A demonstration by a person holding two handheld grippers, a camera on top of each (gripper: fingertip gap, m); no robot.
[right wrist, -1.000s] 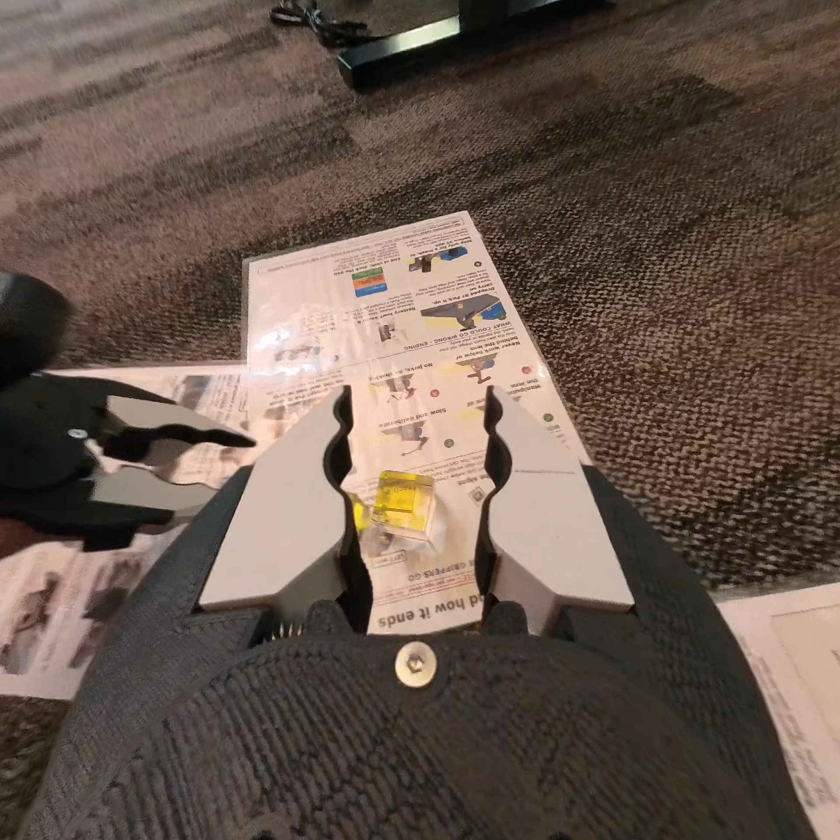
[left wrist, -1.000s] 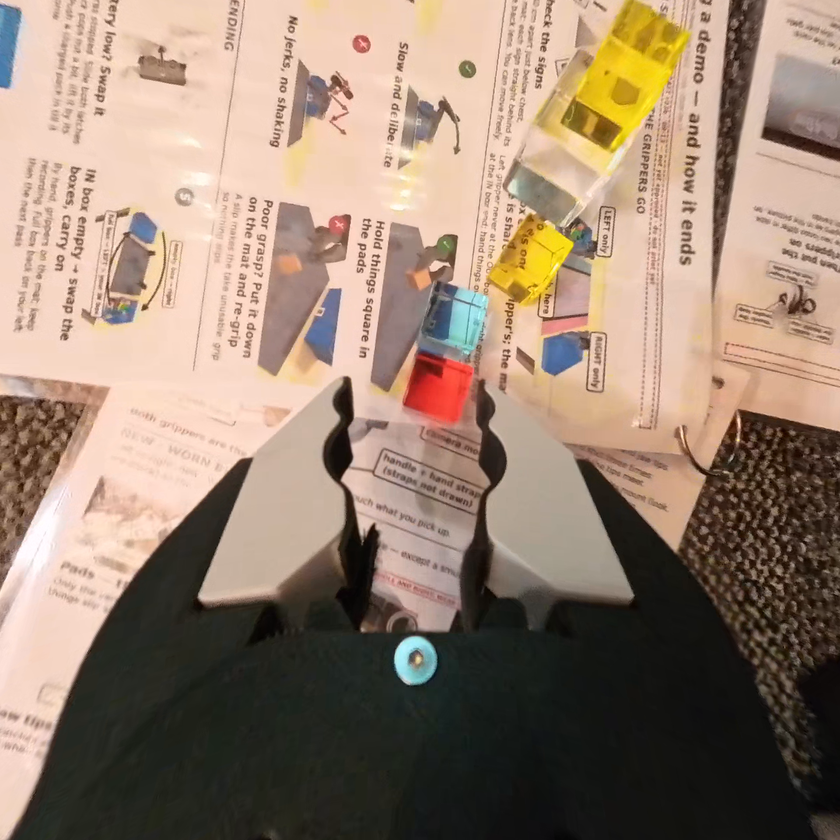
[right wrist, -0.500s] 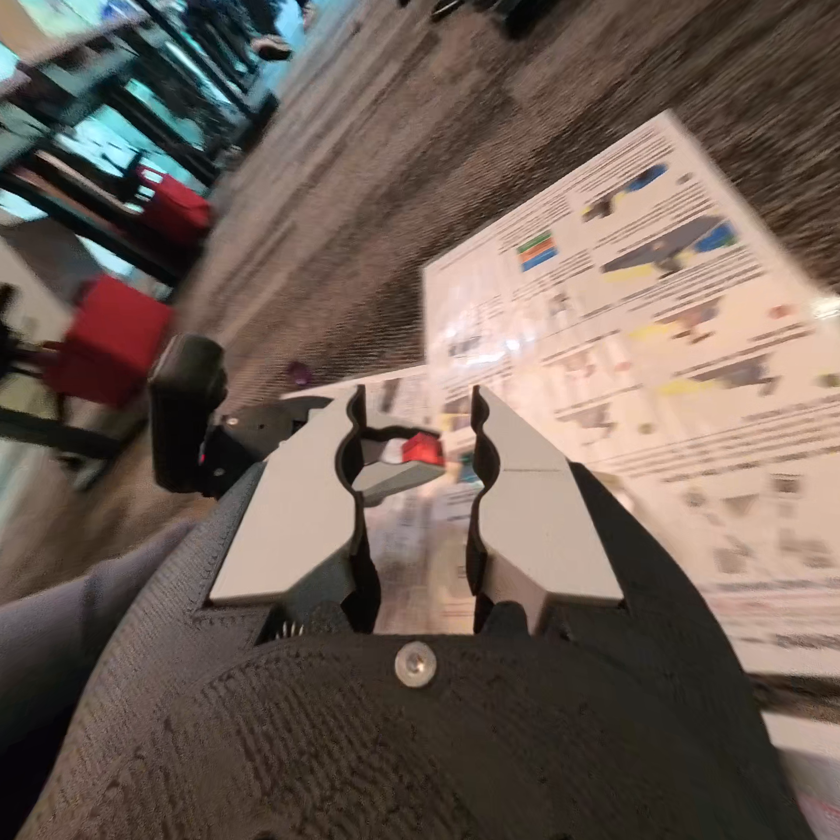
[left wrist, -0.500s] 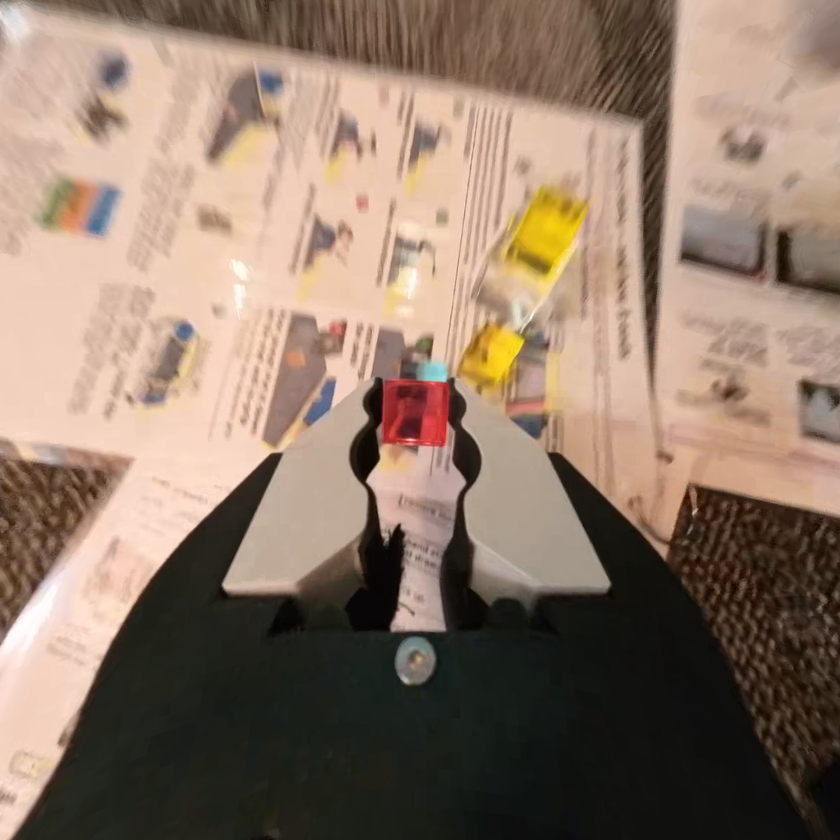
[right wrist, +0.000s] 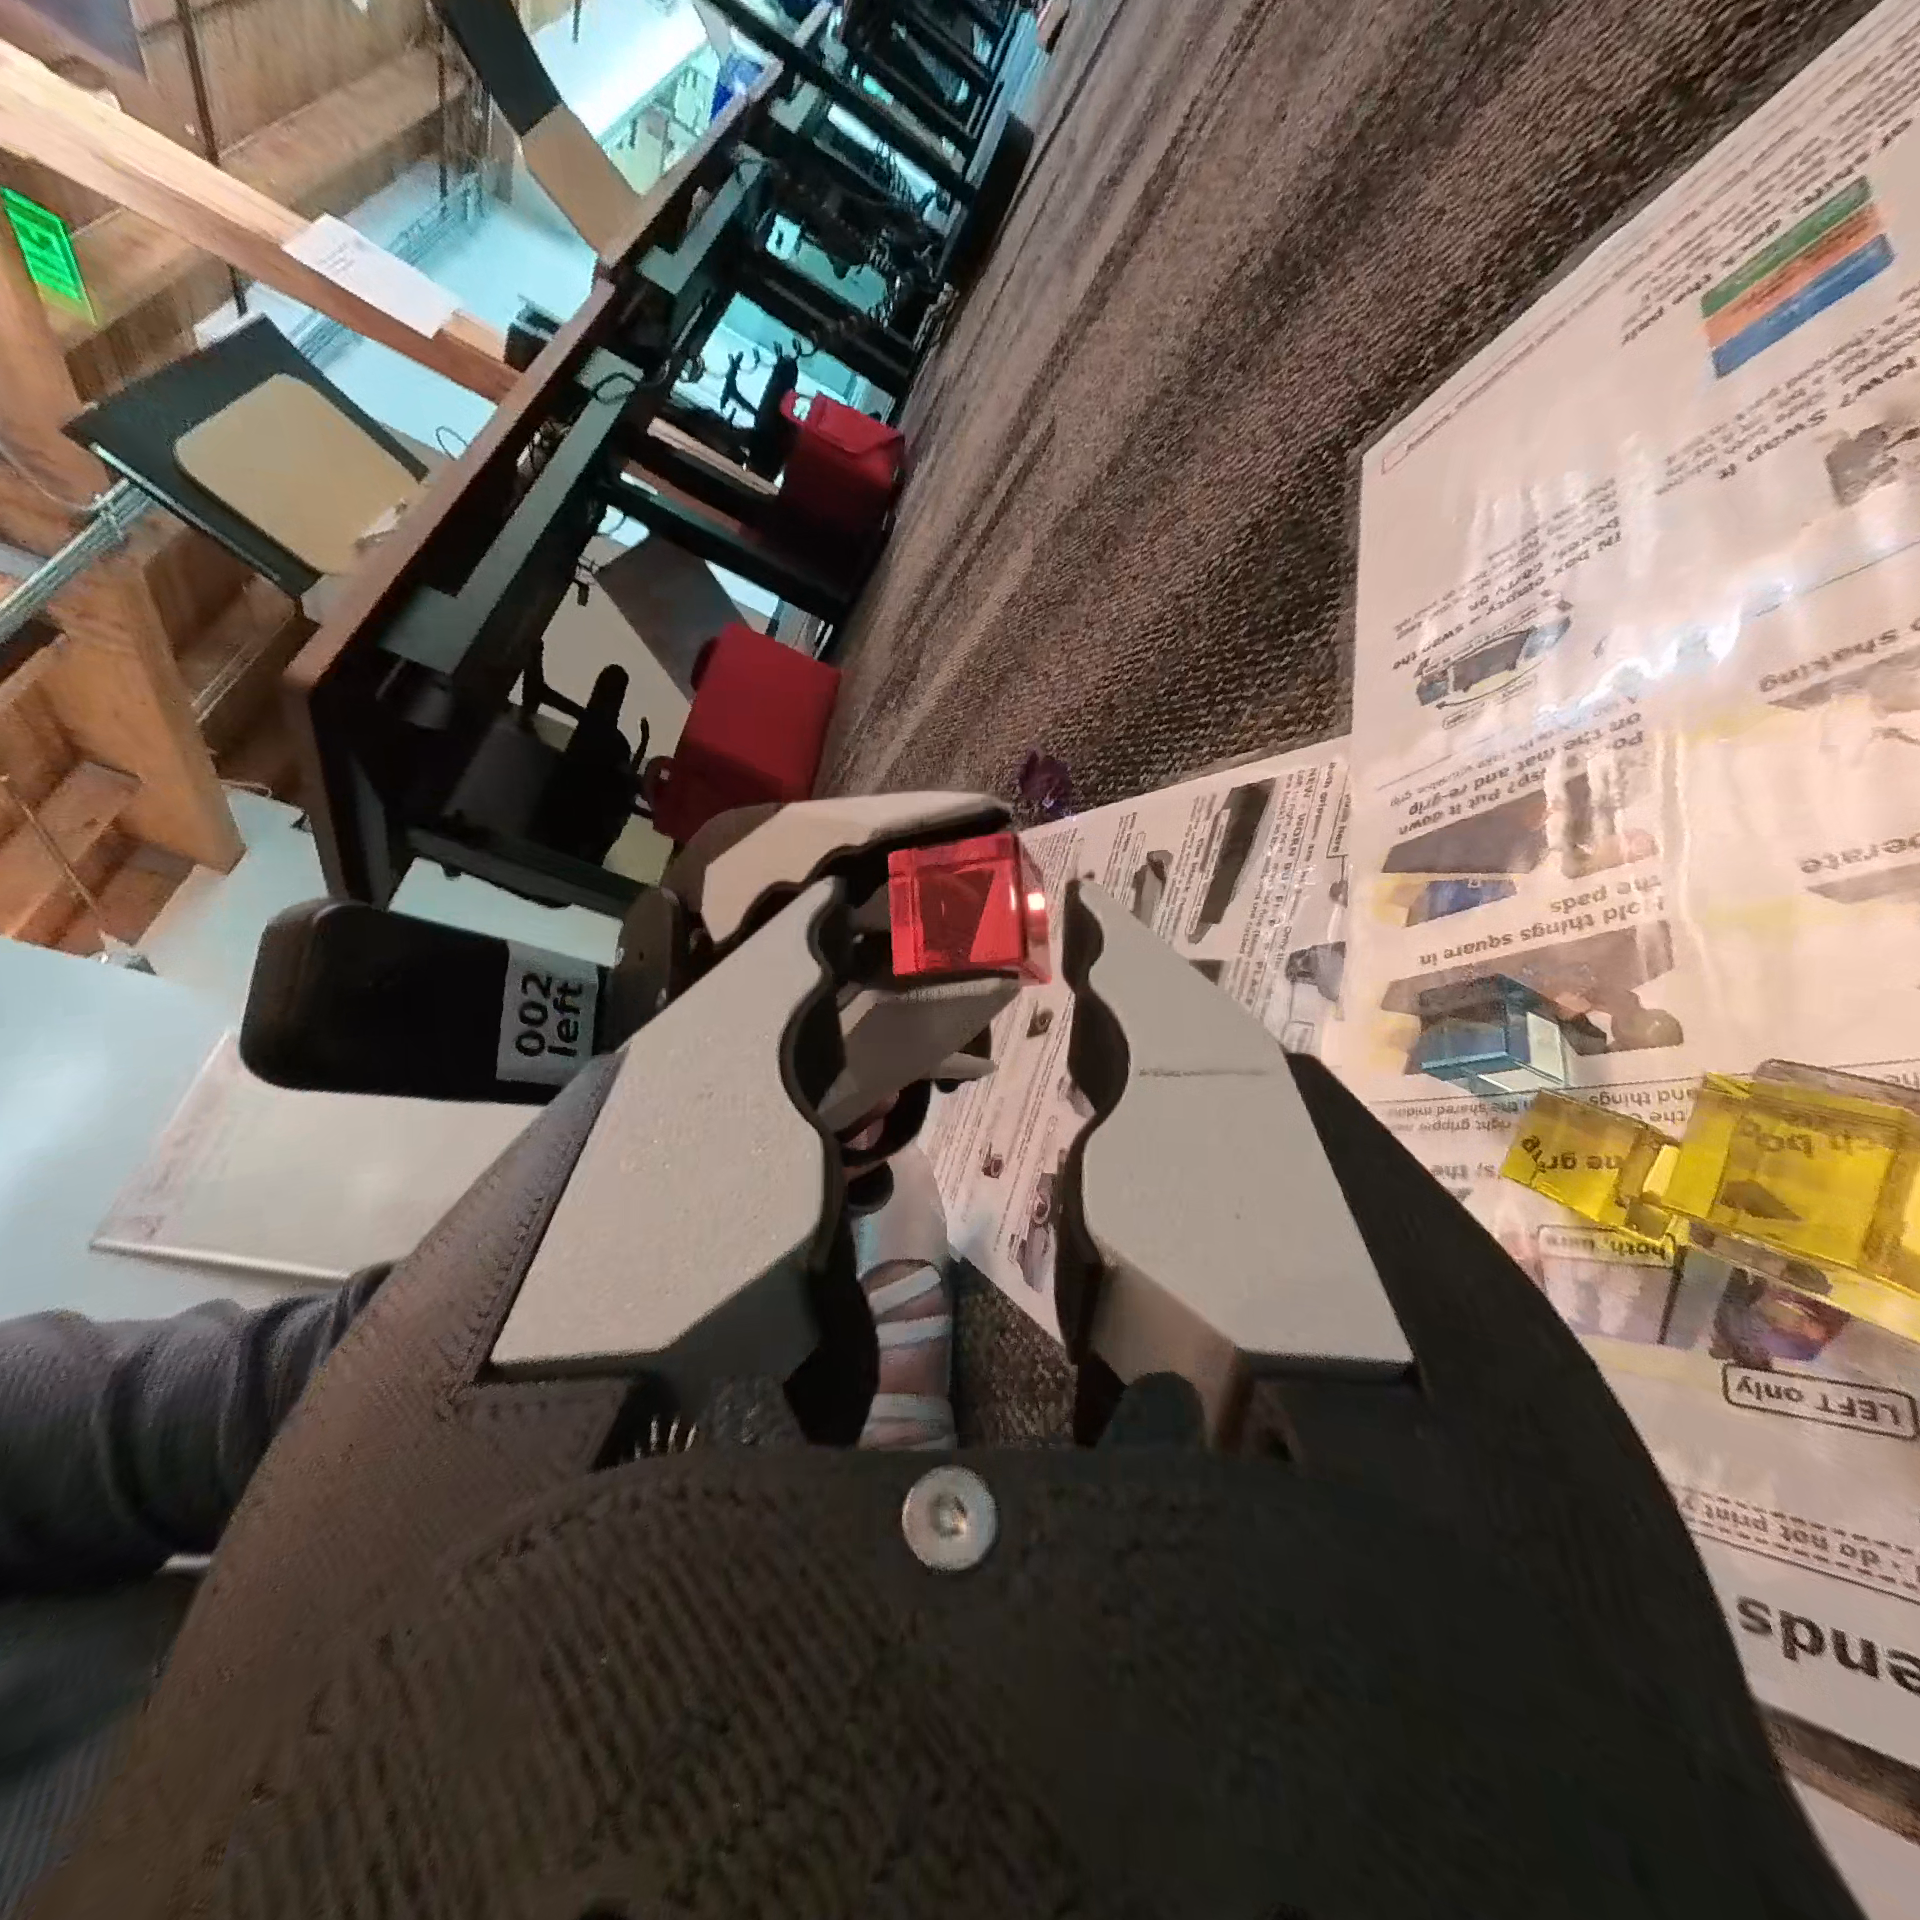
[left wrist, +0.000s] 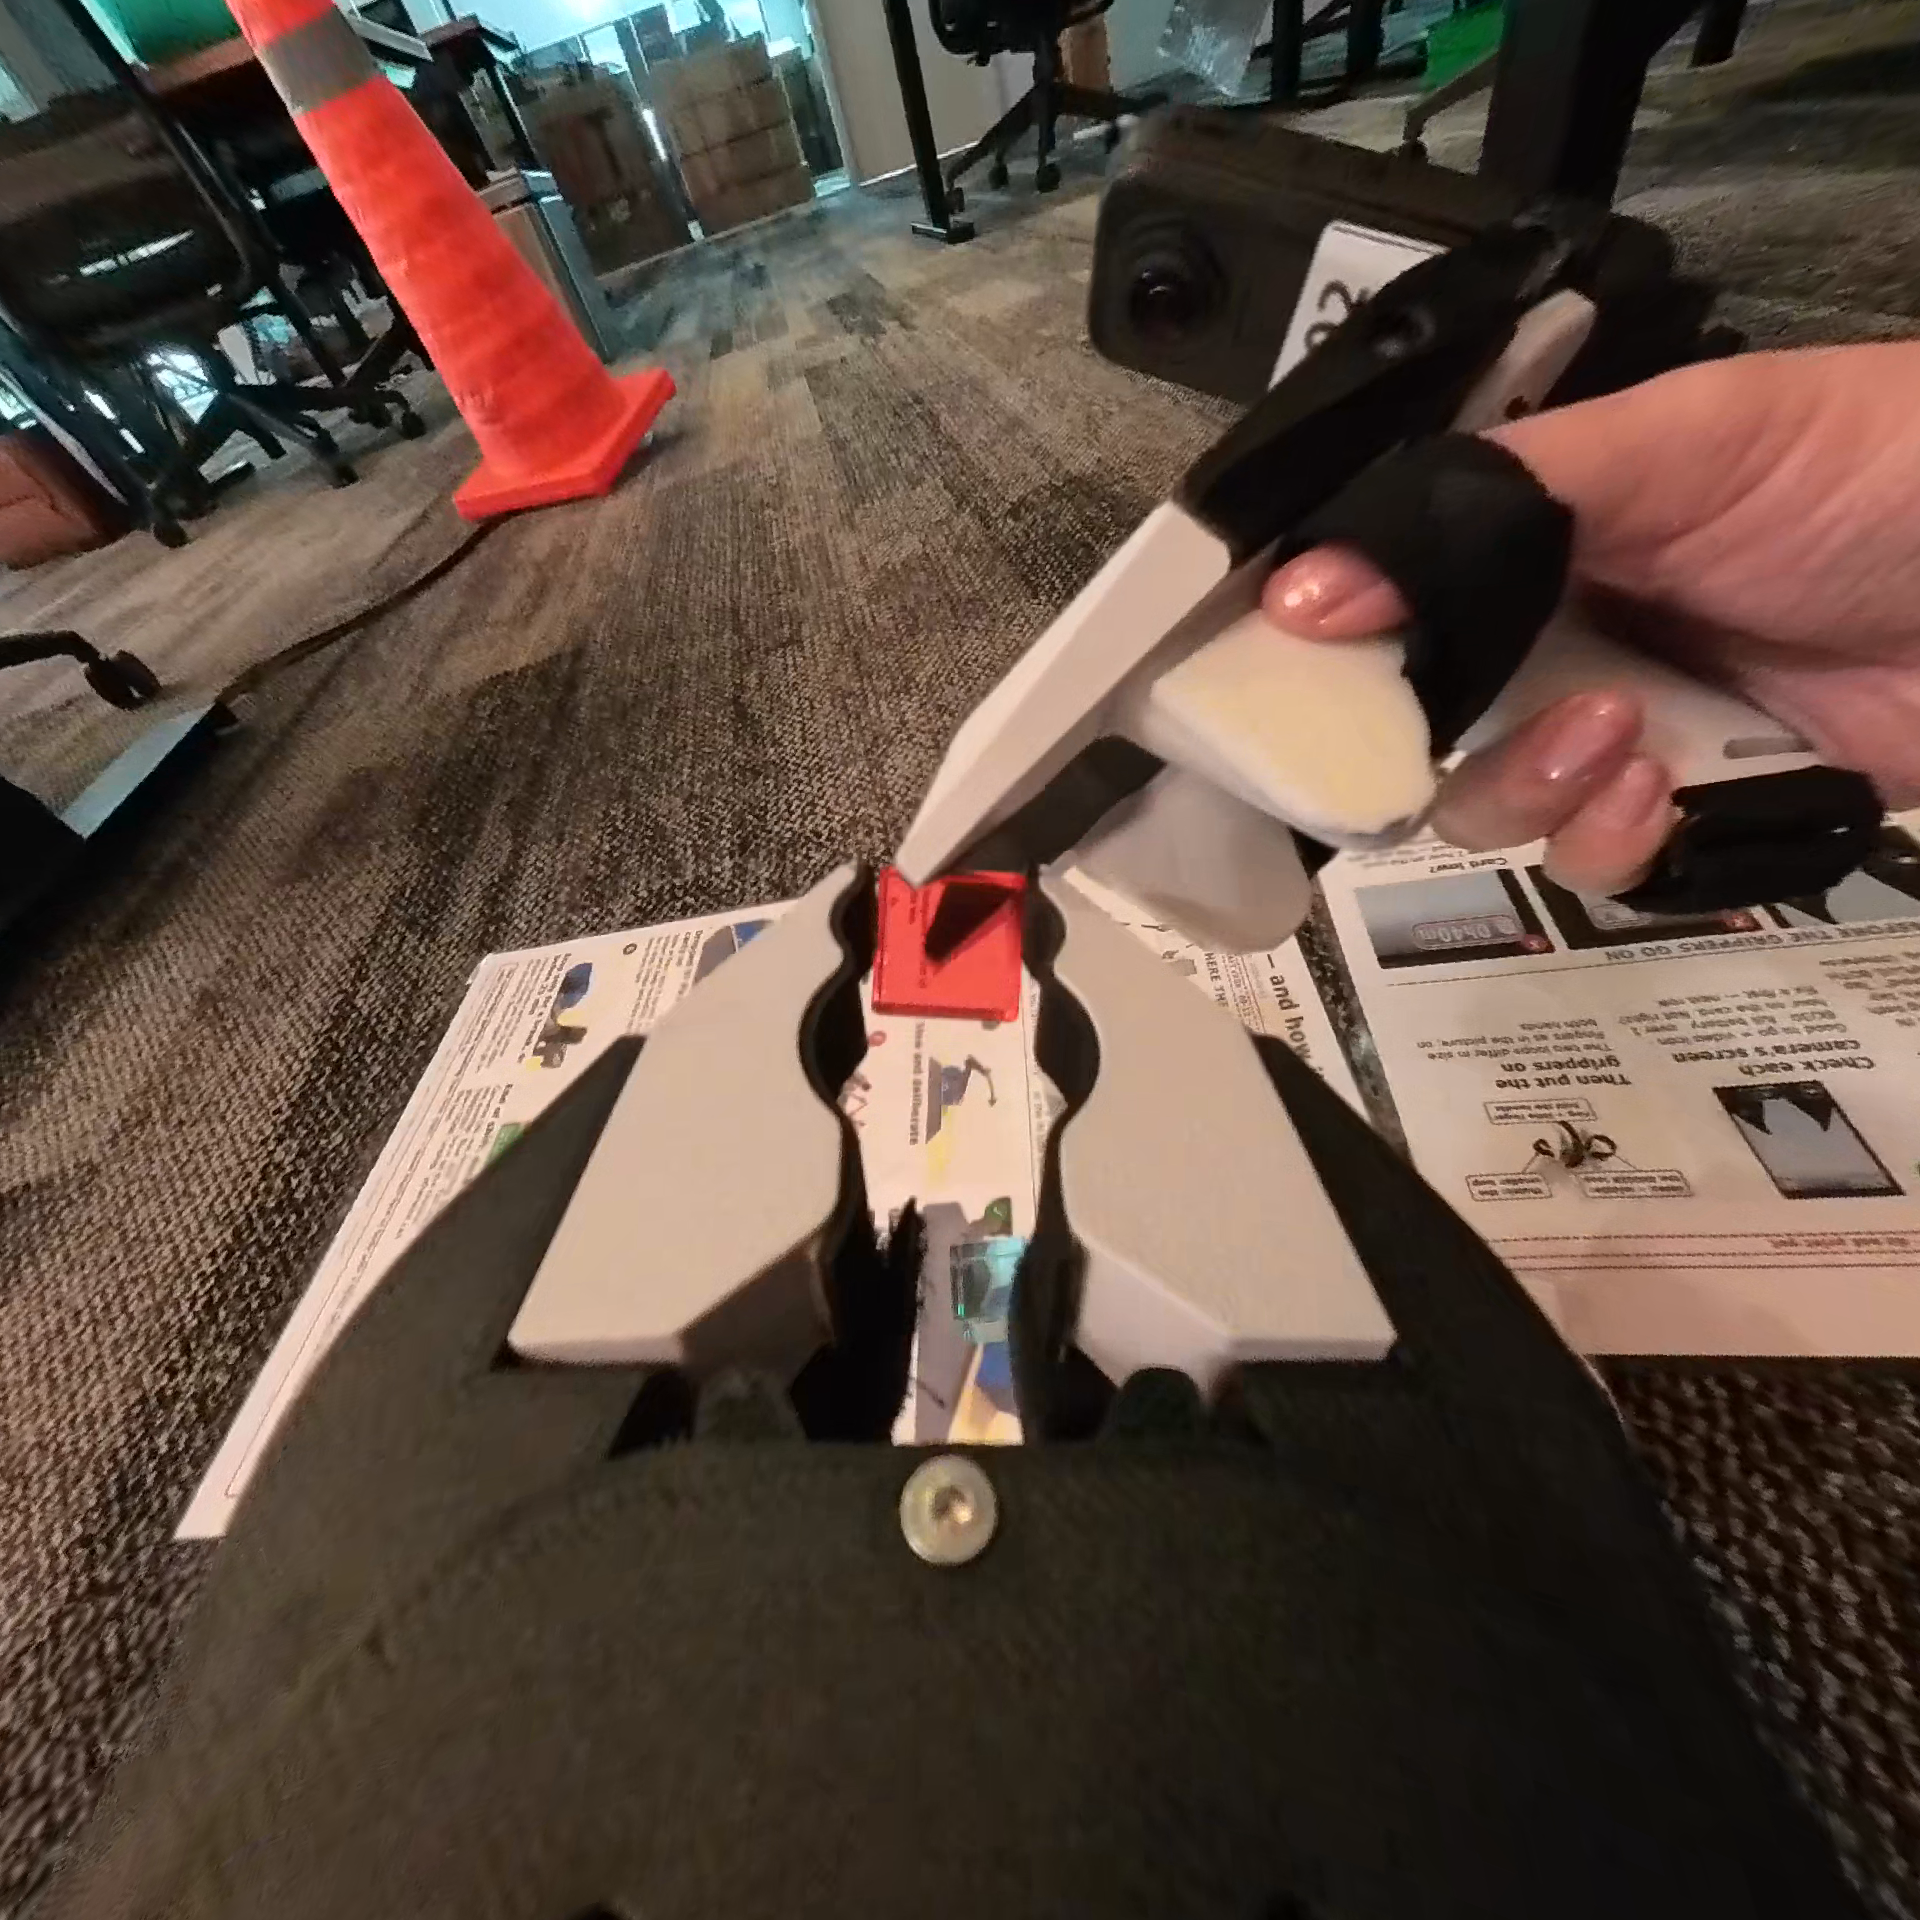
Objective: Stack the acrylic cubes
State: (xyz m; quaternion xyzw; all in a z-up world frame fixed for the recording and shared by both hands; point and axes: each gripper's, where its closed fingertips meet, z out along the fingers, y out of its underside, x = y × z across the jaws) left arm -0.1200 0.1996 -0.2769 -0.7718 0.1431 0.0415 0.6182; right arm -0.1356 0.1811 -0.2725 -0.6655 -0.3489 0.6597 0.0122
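Red cube (left wrist: 943, 951) pinched at the left gripper (left wrist: 945, 904) tips, right gripper (right wrist: 961, 909) straddling it unclamped.
Left wrist view: 1 red cube at 12 o'clock, both pads on its sides, jaws narrow. Grip sits at the very tips, so a nudge from the right gripper's finger (left wrist: 1023, 717) coming in from 2 o'clock could likely twist it out. 1 orange cone (left wrist: 468, 270) at 10 o'clock.
Right wrist view: jaws part-open around the same cube (right wrist: 961, 914), gap showing at the right pad, nothing held. Closing off-square risks a squeeze-out. Yellow blocks (right wrist: 1756, 1169) at 4 o'clock, at least 2; 1 blue block (right wrist: 1496, 1029) at 3 o'clock, all lying on the printed sheets (right wrist: 1558, 623).
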